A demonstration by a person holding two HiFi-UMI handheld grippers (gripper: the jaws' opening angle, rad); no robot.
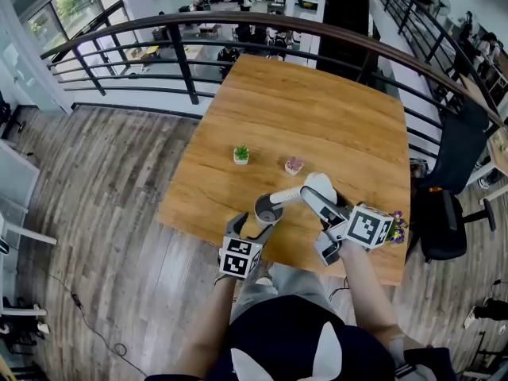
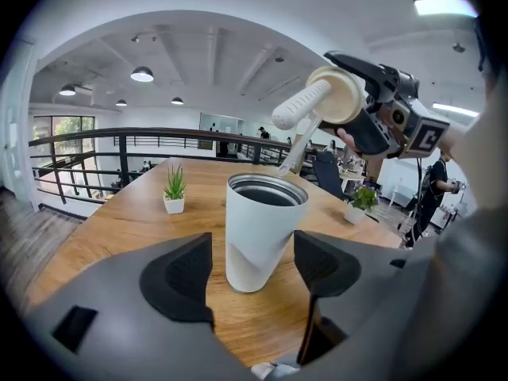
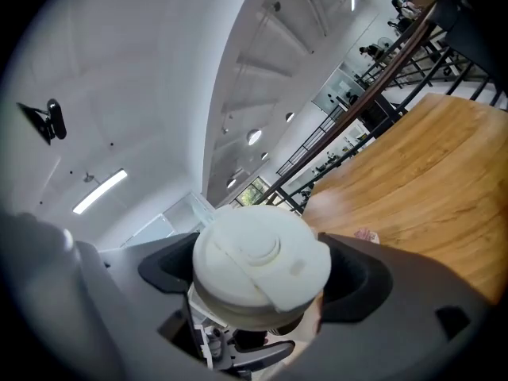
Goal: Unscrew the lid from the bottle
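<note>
— Writing?
— Black square markers on the left gripper's [image 2: 252, 272] cube [image 1: 240, 258].
— Bottle [image 2: 258, 232]?
— Standing open on the table [image 1: 333, 125], between the left gripper's wide-apart jaws, seemingly clear of both pads. Inside dark; contents impossible to tell.
— Lid [image 3: 262, 264]?
— Off, raised beside the bottle, clamped in the right gripper [image 3: 262, 276]. Underside mostly hidden.

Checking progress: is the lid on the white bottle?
No, the bottle stands open-mouthed and the right hand-held gripper holds the lid raised clear of it.
</note>
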